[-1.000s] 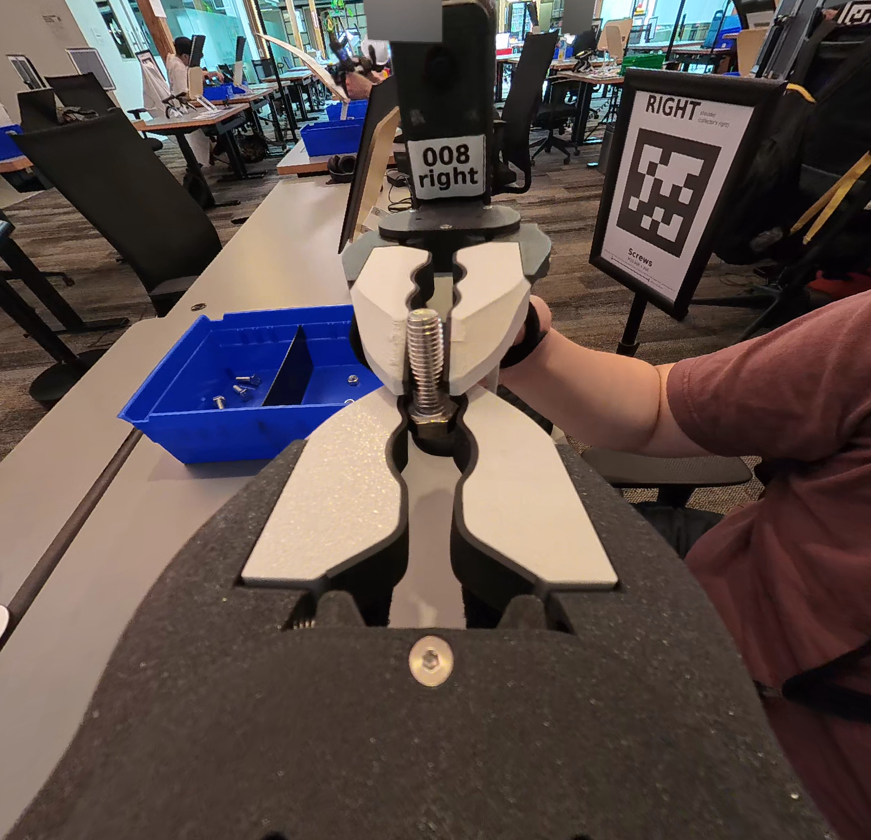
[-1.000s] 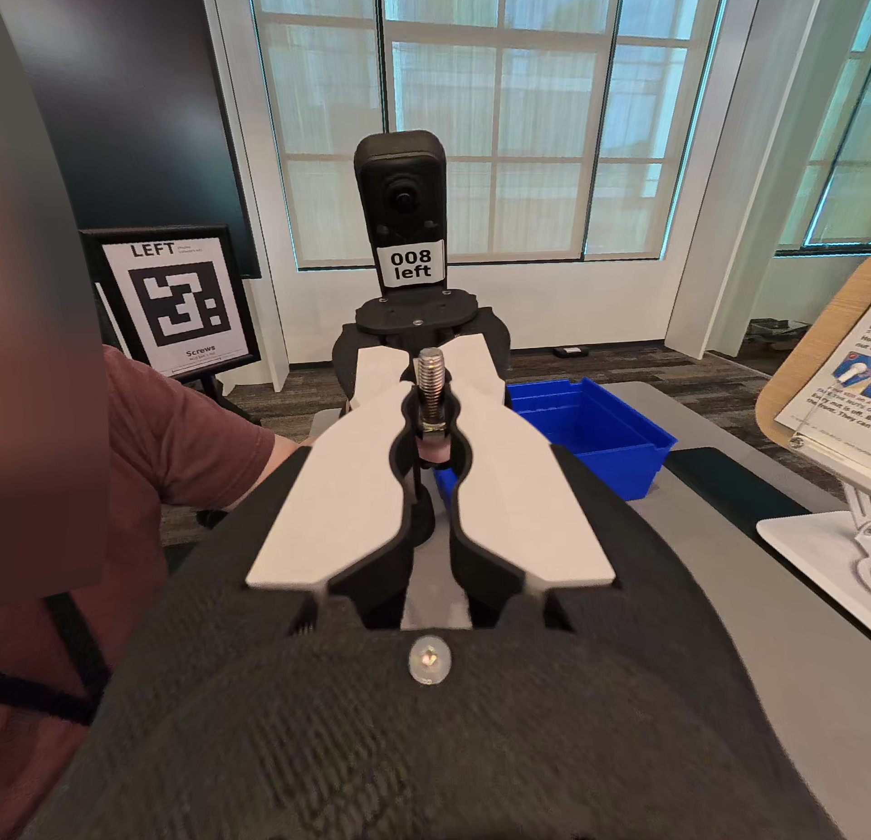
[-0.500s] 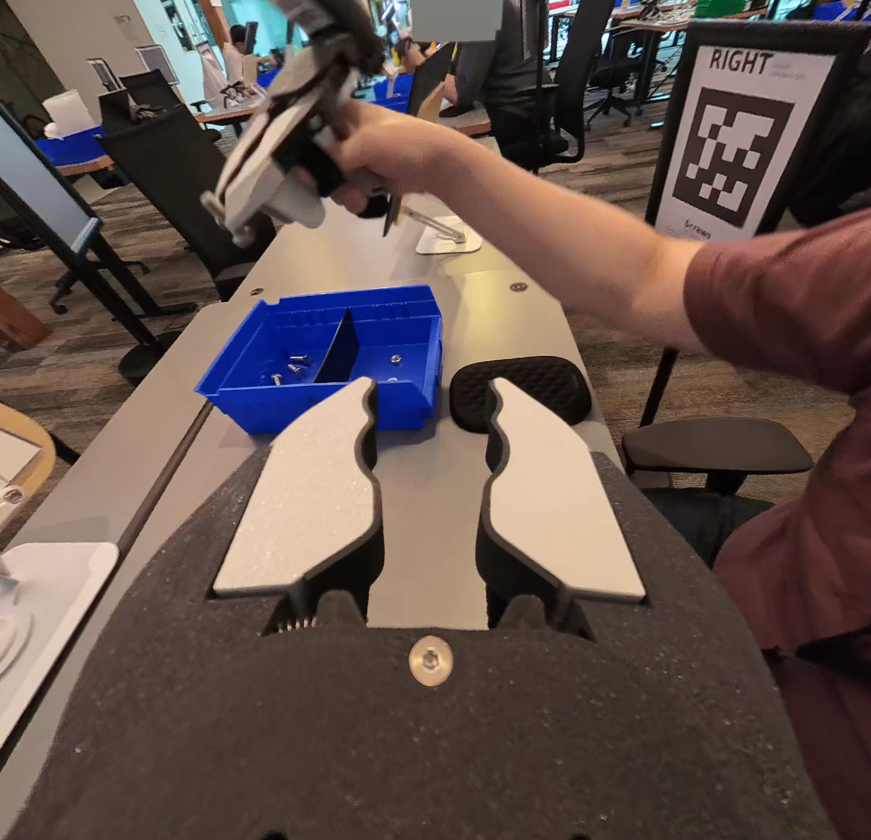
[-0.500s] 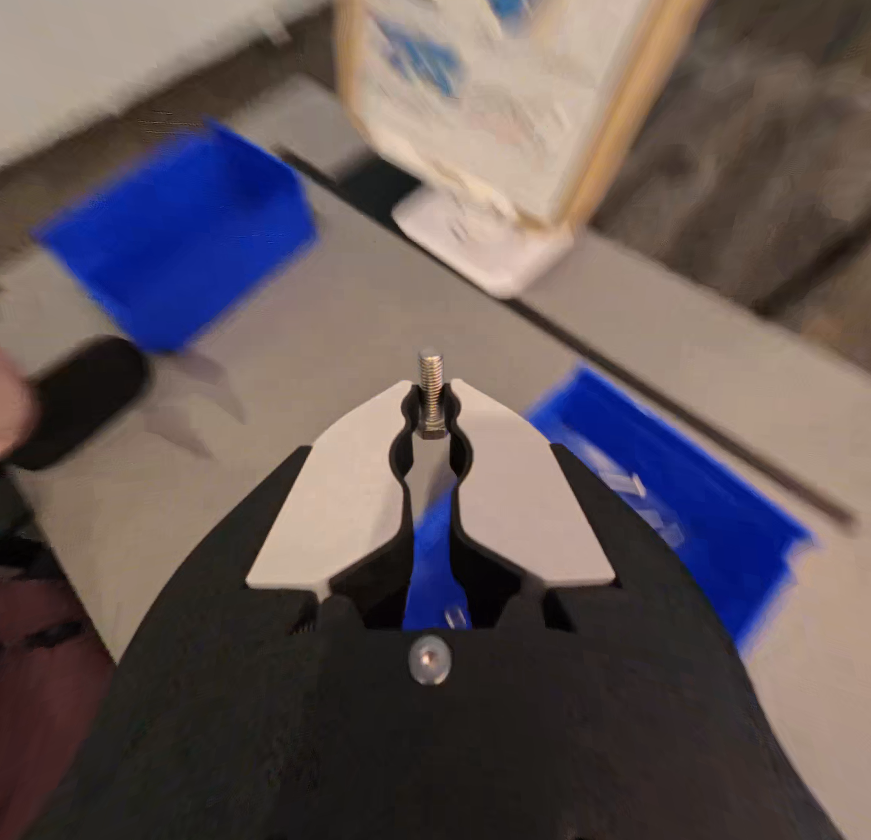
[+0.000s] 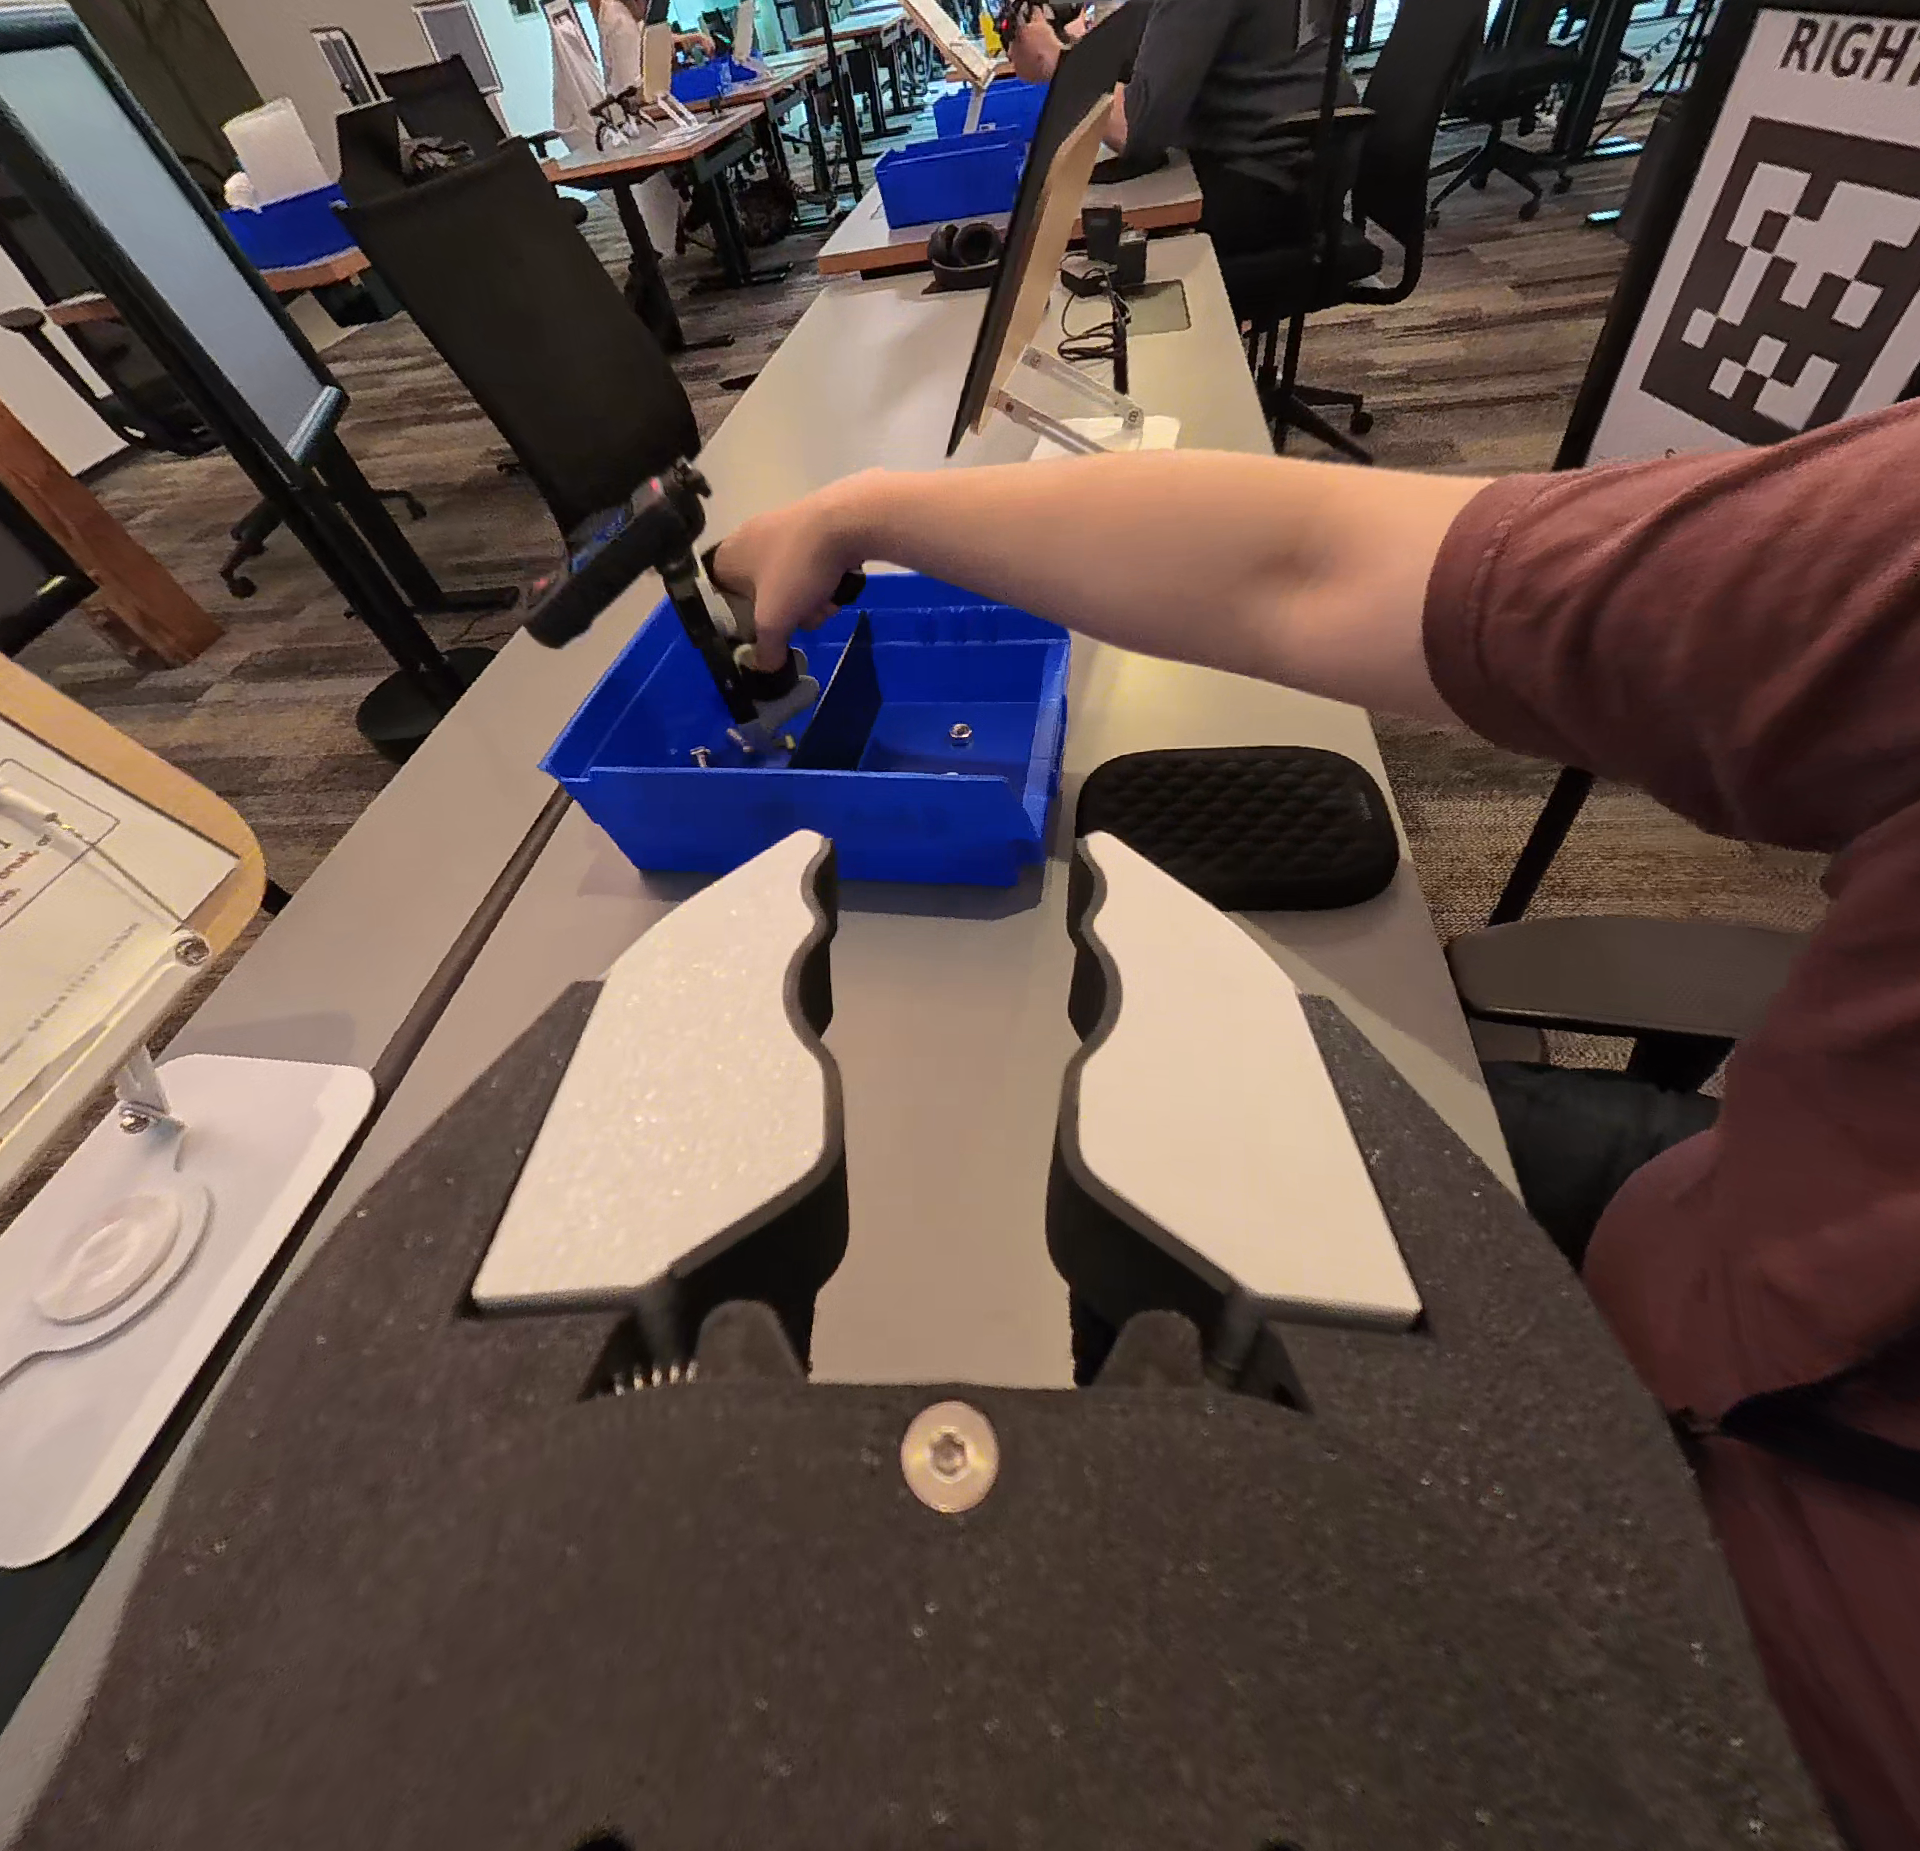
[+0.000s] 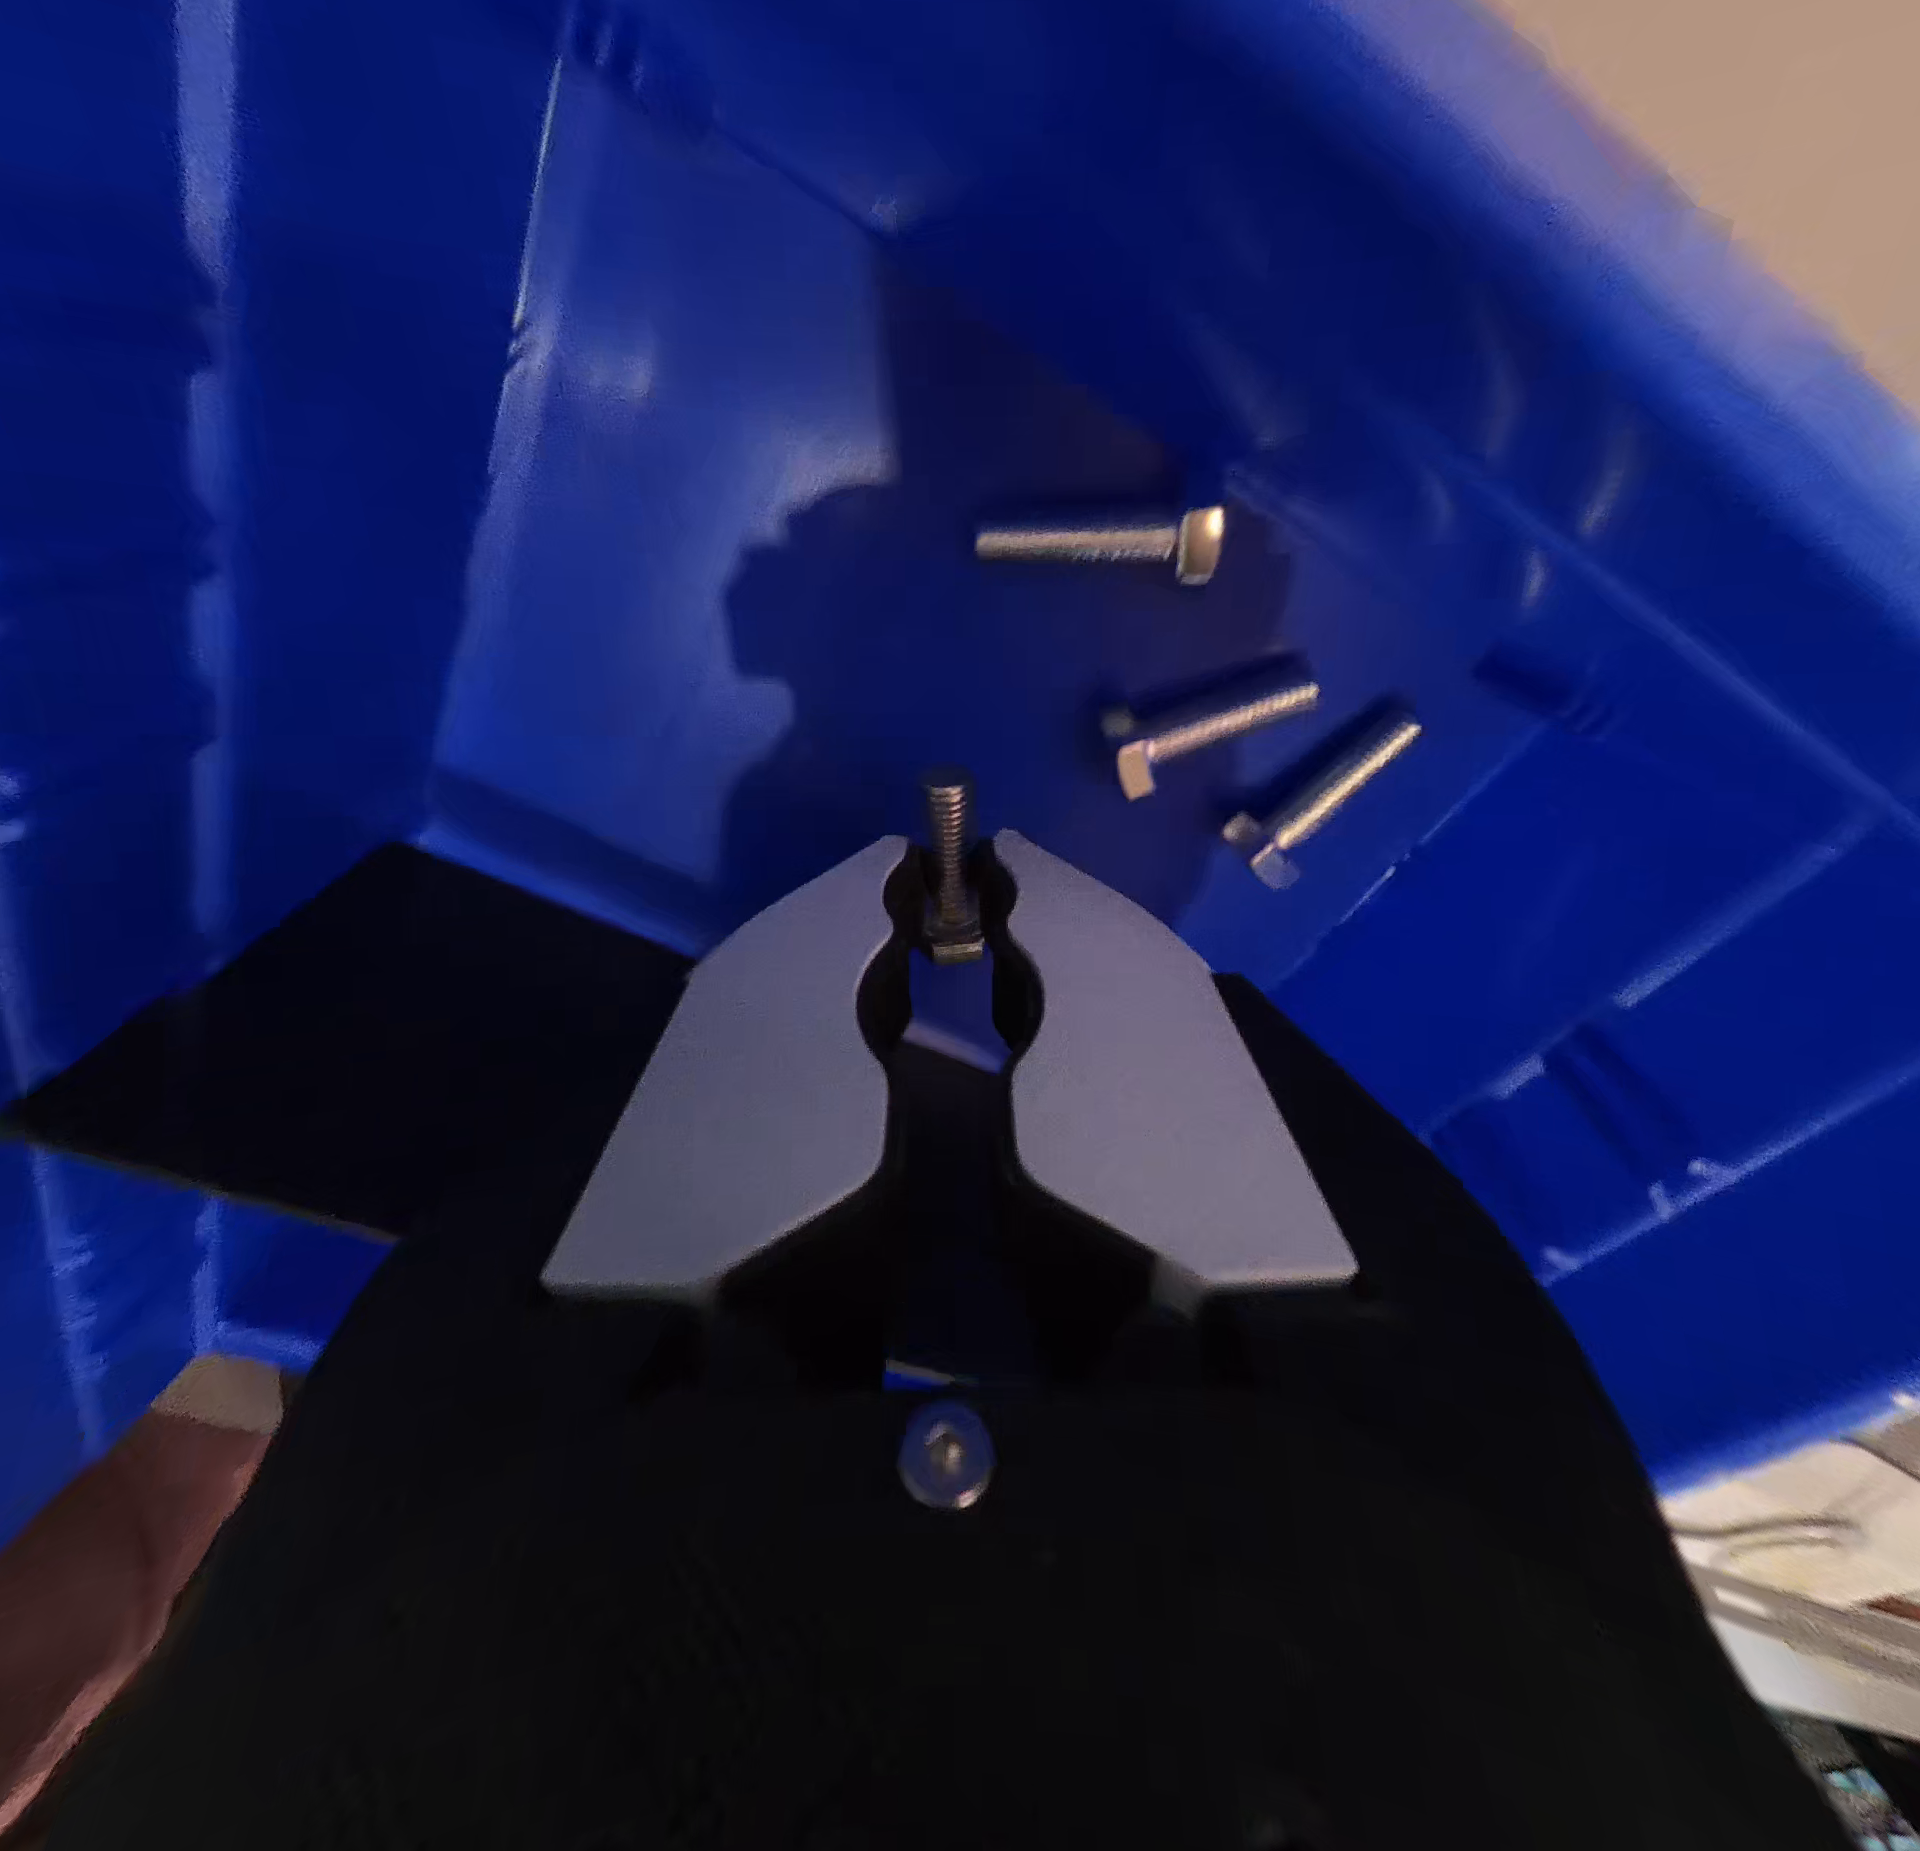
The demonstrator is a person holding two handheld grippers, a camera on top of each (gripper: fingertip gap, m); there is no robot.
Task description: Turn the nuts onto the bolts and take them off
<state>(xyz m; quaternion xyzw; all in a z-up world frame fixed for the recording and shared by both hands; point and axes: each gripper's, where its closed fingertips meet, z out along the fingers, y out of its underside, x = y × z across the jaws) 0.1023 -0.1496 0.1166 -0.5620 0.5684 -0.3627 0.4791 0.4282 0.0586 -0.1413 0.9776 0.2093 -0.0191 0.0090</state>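
My right gripper (image 6: 948,845) is shut on a silver bolt (image 6: 948,866). The bolt's thread points out past the fingertips and its head sits between the pads. The gripper reaches down into the left compartment of the blue bin (image 6: 675,451), just above its floor. Three loose bolts (image 6: 1216,726) lie there to the right of the held one. The left wrist view shows this gripper (image 5: 764,731) inside the bin (image 5: 831,814). My left gripper (image 5: 951,856) is open and empty above the table, just in front of the bin. A nut (image 5: 960,730) lies in the right compartment.
A black divider (image 5: 842,700) splits the bin. A black cushion pad (image 5: 1236,825) lies right of the bin. The person's arm (image 5: 1143,575) reaches across above it. A paper stand (image 5: 83,918) is at the left and a sign stand (image 5: 1787,274) at the right.
My left gripper opened, let go of its end of the bolt and drew back. My right gripper swung away with the bolt and lowered it into the bin's left compartment.
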